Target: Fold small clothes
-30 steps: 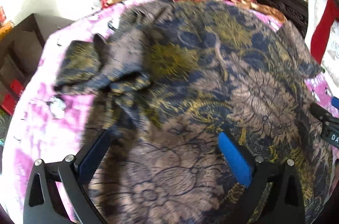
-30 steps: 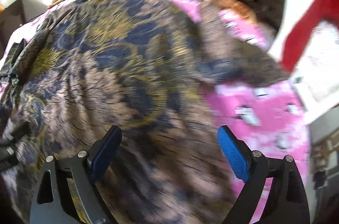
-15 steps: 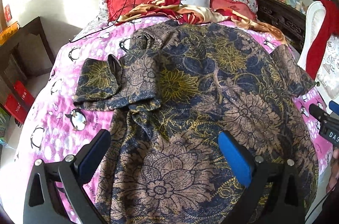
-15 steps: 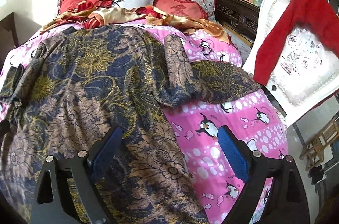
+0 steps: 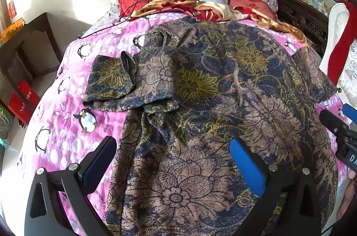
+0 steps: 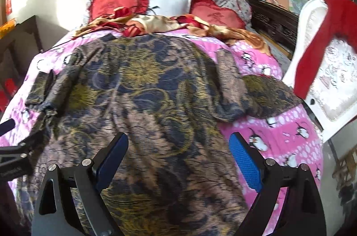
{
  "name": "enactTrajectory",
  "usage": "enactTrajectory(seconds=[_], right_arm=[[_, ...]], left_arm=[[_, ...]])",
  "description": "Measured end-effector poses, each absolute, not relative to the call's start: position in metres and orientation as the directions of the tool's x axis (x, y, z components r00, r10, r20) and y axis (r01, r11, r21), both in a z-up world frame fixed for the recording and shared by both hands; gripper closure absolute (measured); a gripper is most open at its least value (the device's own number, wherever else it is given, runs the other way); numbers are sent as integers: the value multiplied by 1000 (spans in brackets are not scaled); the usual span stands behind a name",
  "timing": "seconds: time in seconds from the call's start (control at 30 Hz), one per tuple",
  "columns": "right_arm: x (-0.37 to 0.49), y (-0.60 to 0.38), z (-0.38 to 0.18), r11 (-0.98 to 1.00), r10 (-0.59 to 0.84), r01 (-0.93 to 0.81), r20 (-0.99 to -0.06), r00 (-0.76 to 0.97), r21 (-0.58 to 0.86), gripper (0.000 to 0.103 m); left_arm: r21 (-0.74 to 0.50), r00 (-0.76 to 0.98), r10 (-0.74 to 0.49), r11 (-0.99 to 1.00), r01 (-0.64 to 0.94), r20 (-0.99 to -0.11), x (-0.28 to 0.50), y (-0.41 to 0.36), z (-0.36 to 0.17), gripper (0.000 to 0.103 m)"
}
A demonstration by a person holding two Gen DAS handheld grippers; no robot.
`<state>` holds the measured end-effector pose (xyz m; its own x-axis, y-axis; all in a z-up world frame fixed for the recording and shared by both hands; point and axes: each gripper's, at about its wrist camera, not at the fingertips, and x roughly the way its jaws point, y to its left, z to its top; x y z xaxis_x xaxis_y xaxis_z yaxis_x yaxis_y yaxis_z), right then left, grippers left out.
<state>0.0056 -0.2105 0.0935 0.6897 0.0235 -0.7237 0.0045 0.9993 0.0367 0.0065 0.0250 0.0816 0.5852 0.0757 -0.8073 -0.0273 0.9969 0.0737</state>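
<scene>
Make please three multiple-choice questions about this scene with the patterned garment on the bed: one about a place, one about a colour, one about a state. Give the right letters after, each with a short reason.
1. Where does the patterned garment lie?
A. on the white chair
B. spread on the pink penguin blanket
C. on the floor

2. What colour is the cloth hung over the white chair?
A. red
B. green
C. black

3. How do the two claws stand?
A. both shut on the garment
B. the left shut, the right open
C. both open, holding nothing

Answers:
1 B: the garment covers the middle of the bed, with pink blanket showing on both sides.
2 A: the draped cloth is plainly red.
3 C: the left claw and the right claw show wide gaps between their blue pads, with nothing between them.
</scene>
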Motion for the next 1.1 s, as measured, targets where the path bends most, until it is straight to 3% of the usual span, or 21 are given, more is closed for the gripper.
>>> enactTrajectory(seconds=[0.37, 0.47, 0.63, 0.8, 0.97, 1.0, 1.03, 1.1], right_arm=[[54, -182, 47, 995, 102, -77, -718, 689, 68, 4], [67, -176, 16, 995, 103, -73, -748, 656, 74, 5], [69, -176, 4, 993, 116, -72, -766, 632, 91, 4], [68, -181, 1, 993, 120, -73, -765, 633, 95, 3], [69, -178, 1, 992, 124, -74, -763, 634, 100, 3], [70, -177, 1, 993, 122, -74, -764, 634, 97, 3], [71, -176, 2, 993, 121, -73, -764, 634, 96, 3], [71, -176, 1, 993, 121, -73, -764, 634, 96, 3]], left_arm=[[128, 606, 129, 991, -46, -785, 44, 63, 78, 0], [89, 608, 117, 993, -76, -785, 80, 97, 87, 9], [-27, 550, 29, 995, -94, -835, 142, 138, 81, 37], [-63, 449, -14, 994, -93, -893, 170, 138, 45, 41], [-33, 456, 6, 996, -78, -890, 173, 136, 35, 43], [-28, 459, 11, 996, -80, -888, 172, 137, 36, 54], [-25, 459, 14, 997, -78, -888, 170, 138, 36, 73], [-52, 457, -6, 995, -87, -889, 167, 145, 38, 98]])
